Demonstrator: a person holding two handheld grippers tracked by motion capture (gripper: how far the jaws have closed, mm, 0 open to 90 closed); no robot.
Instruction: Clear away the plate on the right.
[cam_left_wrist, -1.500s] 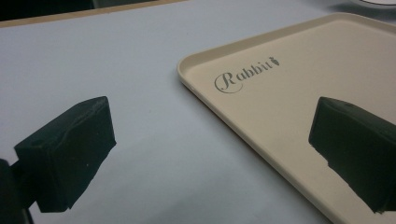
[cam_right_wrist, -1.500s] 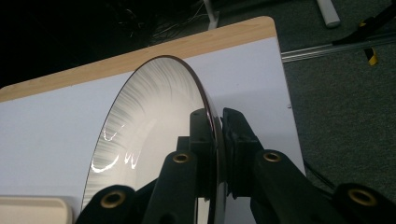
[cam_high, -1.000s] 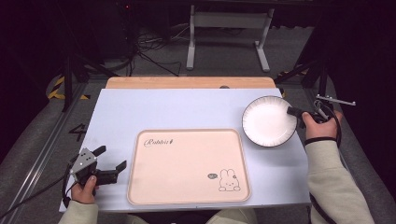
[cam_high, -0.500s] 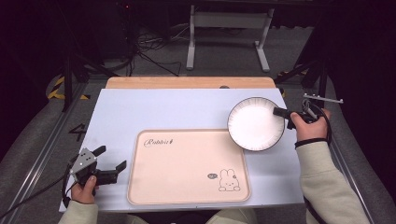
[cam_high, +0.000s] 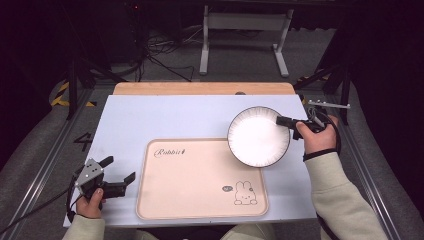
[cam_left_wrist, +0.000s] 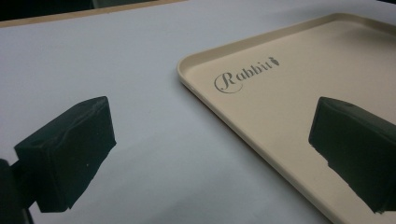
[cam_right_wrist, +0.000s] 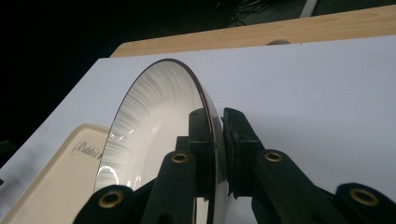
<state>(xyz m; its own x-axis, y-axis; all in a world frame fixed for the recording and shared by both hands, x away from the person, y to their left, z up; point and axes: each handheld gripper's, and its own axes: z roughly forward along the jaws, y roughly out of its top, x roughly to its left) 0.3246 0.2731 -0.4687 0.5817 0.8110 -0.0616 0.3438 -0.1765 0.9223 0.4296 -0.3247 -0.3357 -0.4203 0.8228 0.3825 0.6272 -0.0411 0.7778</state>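
A white plate (cam_high: 258, 136) with a dark rim hangs over the table at the right, overlapping the far right corner of a beige tray (cam_high: 200, 177) printed with "Rabbit" and a small rabbit. My right gripper (cam_high: 284, 120) is shut on the plate's right rim; in the right gripper view the plate (cam_right_wrist: 154, 135) stands on edge with its rim pinched at the gripper (cam_right_wrist: 219, 122). My left gripper (cam_high: 120, 171) rests open near the table's front left, just left of the tray. Its view shows the tray's corner (cam_left_wrist: 299, 93) between wide-apart jaws.
A pale blue mat (cam_high: 150, 120) covers the table, with a wooden strip (cam_high: 200, 88) along its far edge. Beyond stand a metal stand (cam_high: 240, 35) and cables on the dark floor. Metal rails (cam_high: 45, 160) run along both table sides.
The right gripper has carried the plate leftward and slightly nearer, from the right edge of the mat to over the tray's far right corner. The left gripper has stayed put.
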